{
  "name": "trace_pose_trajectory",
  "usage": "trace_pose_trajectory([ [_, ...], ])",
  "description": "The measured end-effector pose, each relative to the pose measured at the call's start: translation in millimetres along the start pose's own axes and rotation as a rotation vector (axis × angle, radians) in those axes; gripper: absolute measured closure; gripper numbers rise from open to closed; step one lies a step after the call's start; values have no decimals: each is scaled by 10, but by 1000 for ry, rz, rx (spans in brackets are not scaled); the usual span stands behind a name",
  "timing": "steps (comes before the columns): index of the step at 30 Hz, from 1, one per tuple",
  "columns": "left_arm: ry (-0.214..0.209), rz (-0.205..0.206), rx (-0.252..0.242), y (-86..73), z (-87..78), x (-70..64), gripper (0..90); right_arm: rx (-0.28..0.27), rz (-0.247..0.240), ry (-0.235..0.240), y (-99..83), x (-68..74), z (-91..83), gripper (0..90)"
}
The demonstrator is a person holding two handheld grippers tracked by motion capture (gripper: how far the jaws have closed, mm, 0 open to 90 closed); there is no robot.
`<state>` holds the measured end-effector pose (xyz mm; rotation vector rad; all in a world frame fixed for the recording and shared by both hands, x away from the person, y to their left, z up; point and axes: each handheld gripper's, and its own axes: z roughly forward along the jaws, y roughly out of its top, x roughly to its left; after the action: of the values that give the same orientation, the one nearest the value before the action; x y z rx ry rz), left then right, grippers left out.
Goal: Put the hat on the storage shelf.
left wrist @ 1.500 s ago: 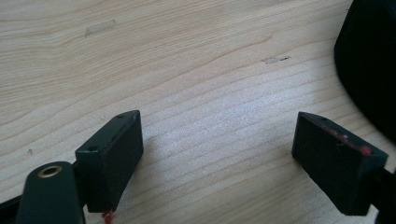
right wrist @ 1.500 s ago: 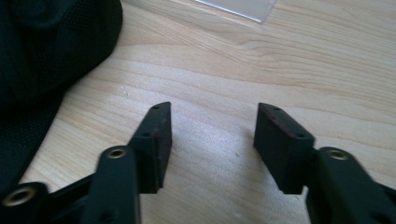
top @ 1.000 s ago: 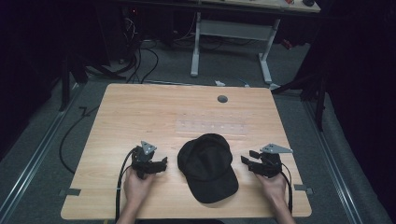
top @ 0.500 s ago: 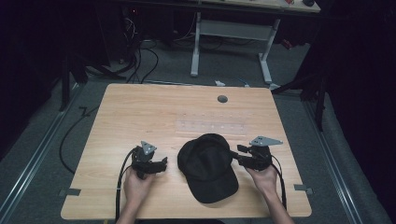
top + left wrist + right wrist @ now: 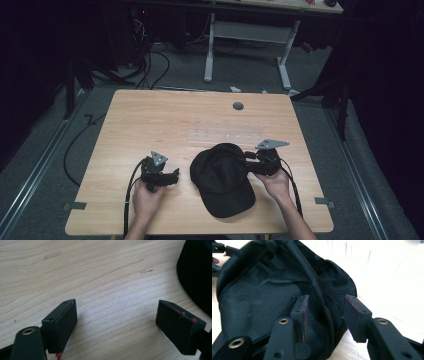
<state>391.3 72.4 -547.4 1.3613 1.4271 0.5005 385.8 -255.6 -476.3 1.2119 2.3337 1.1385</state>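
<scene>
A black cap (image 5: 222,175) lies on the wooden table (image 5: 150,120) near its front edge, brim toward the person. My left gripper (image 5: 175,176) rests on the table just left of the cap. In the left gripper view it (image 5: 116,305) is open wide over bare wood, with the cap's edge (image 5: 197,272) at the far right. My right gripper (image 5: 248,162) is at the cap's right side. Seen in the right gripper view, it (image 5: 326,298) is open and its jaws straddle a raised fold of the cap's dark mesh fabric (image 5: 262,295).
A round grommet hole (image 5: 238,106) sits near the table's far edge, and a pale tape strip (image 5: 225,135) lies mid-table. Small tape marks (image 5: 75,206) (image 5: 324,201) flank the front corners. Cables (image 5: 150,65) and a white desk frame (image 5: 247,30) are on the floor beyond.
My right gripper has moved left and forward from the table's right side onto the cap's edge. The left gripper and the cap have stayed in place.
</scene>
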Motion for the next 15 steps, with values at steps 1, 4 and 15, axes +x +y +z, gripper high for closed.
trace_pose_trajectory([
  [1,0,0,0,1,0,0,177,17,14,8,11,-10,14,577],
  [4,-1,-5,-2,3,1,1,182,46,30,25,39,-31,39,596],
  [15,0,-3,-4,-2,-4,-3,184,73,13,91,122,-42,177,764],
])
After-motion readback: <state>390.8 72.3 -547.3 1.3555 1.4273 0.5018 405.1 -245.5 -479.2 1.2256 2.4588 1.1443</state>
